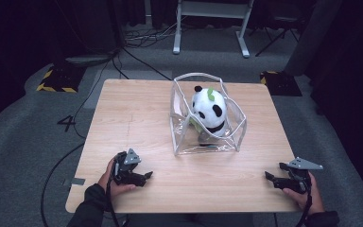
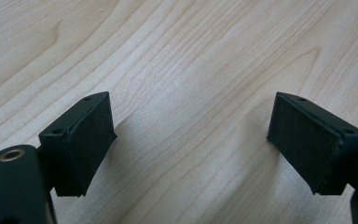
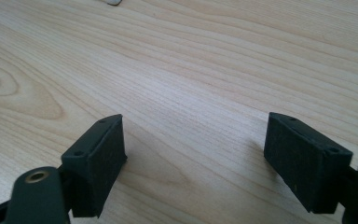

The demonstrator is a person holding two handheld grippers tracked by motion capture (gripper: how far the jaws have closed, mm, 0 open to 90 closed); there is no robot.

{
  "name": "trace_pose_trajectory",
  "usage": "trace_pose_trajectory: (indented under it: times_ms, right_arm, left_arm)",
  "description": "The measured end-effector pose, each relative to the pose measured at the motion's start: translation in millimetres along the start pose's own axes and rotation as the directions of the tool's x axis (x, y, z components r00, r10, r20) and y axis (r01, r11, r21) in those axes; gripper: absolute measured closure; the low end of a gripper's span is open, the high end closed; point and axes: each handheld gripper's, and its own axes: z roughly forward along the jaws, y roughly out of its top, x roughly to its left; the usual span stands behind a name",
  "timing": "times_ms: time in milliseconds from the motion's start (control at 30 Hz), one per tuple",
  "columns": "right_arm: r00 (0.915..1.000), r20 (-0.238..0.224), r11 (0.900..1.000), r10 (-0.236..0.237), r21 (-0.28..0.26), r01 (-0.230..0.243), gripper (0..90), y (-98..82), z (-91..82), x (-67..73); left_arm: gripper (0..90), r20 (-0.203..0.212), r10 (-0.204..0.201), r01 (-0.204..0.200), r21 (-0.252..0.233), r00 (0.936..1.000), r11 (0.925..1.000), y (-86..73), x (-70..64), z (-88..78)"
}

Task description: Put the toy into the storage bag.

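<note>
Your left gripper (image 1: 147, 176) at 7 o'clock, fingers apart, right gripper (image 1: 268, 176) at 5, fingers apart, black-and-white plush panda (image 1: 209, 112) in clear plastic bag (image 1: 179, 118) at 12, light wooden worktop (image 1: 132, 113).

A single mark can be read: a dark figure "4" (image 1: 66, 123) on the grey carpet floor (image 1: 23, 142), left of the counter (image 1: 137, 118), about level with the middle of its left edge. Yellow-and-black hazard striping edges two dark floor plates: one (image 1: 56, 80) beyond the counter's far left corner, the other (image 1: 279, 80) beyond its far right corner; they carry stripes and no words. No lettering, label or brand can be read on anything standing on the counter.
</note>
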Motion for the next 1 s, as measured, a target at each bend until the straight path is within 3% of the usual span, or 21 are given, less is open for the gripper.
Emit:
trace_pose_trajectory:
  times_ms: [1000]
  right_arm:
    - [1.0, 0.007, 1.0, 0.005, 0.0, -0.005, 20.6, -0.1, 0.0, 0.1]
  left_arm:
    - [14.7, -0.001, -0.003, 0.003, 0.0, 1.0, 1.0, -0.1, -0.3, -0.1]
